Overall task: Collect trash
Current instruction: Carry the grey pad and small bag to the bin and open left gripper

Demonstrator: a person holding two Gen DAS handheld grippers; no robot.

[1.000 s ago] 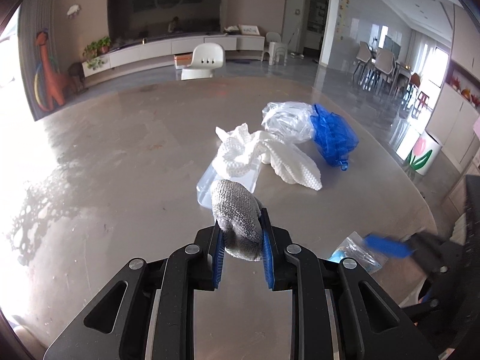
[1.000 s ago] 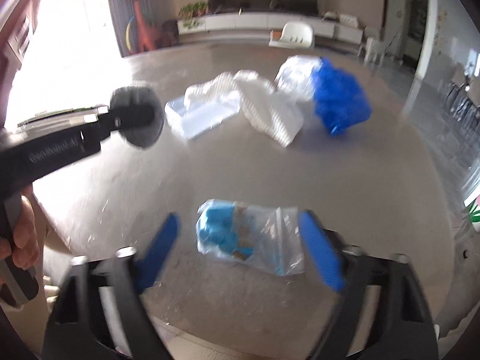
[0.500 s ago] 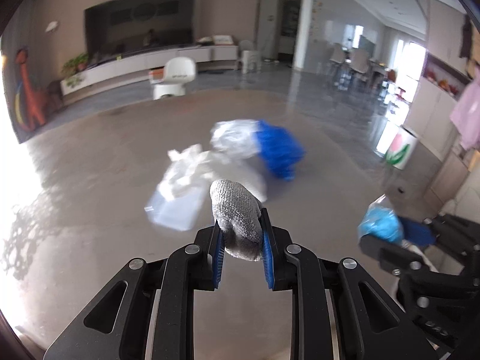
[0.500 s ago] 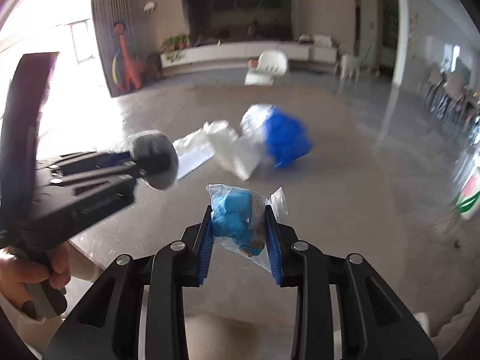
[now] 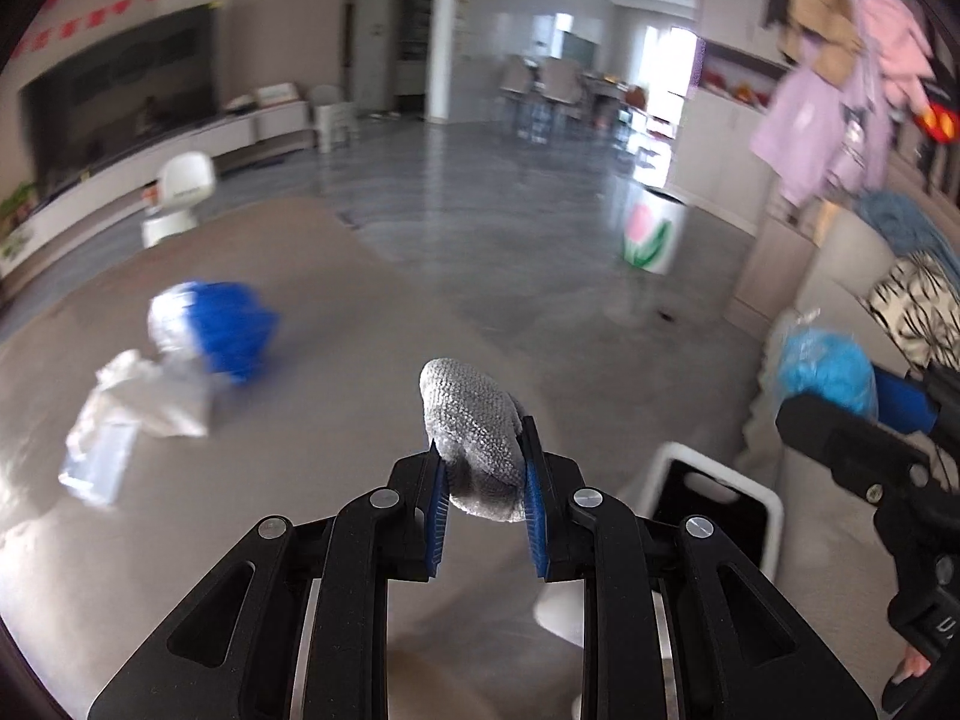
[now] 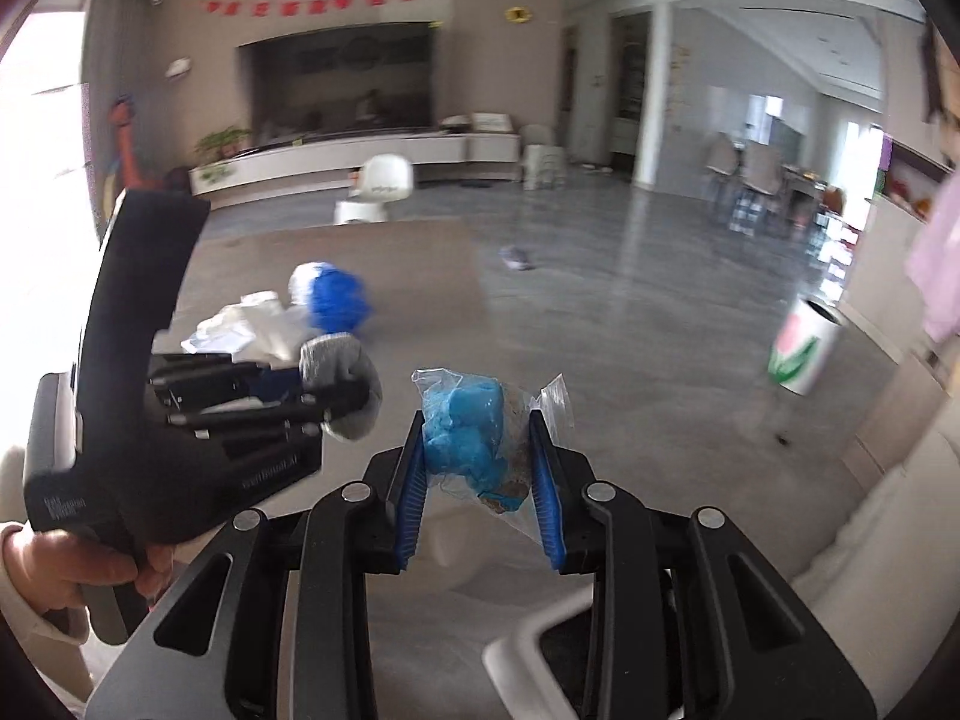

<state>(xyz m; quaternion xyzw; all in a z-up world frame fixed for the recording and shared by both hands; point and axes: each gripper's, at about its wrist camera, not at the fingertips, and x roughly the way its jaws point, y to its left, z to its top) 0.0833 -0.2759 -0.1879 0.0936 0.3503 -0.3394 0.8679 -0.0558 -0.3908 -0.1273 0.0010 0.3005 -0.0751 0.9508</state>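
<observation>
My left gripper [image 5: 483, 498] is shut on a grey knitted wad [image 5: 474, 420], held above the table edge; it also shows in the right wrist view [image 6: 339, 387]. My right gripper [image 6: 477, 480] is shut on a clear bag with blue stuff inside [image 6: 474, 432], seen at the right of the left wrist view [image 5: 825, 369]. On the table lie a blue and clear plastic bundle [image 5: 219, 327], crumpled white paper [image 5: 150, 399] and a clear wrapper [image 5: 96, 465]. A white bin with a dark opening [image 5: 714, 510] stands below the table edge, under and right of my left gripper.
The grey-brown table [image 5: 336, 360] fills the left and middle. A white flower-painted bin [image 5: 651, 237] stands on the floor far right. A cabinet with hanging clothes [image 5: 840, 120] is at the right. A white chair [image 5: 180, 195] stands behind the table.
Both grippers swung right, away from the trash pile, each still holding its item. The white bin below the table edge came into view.
</observation>
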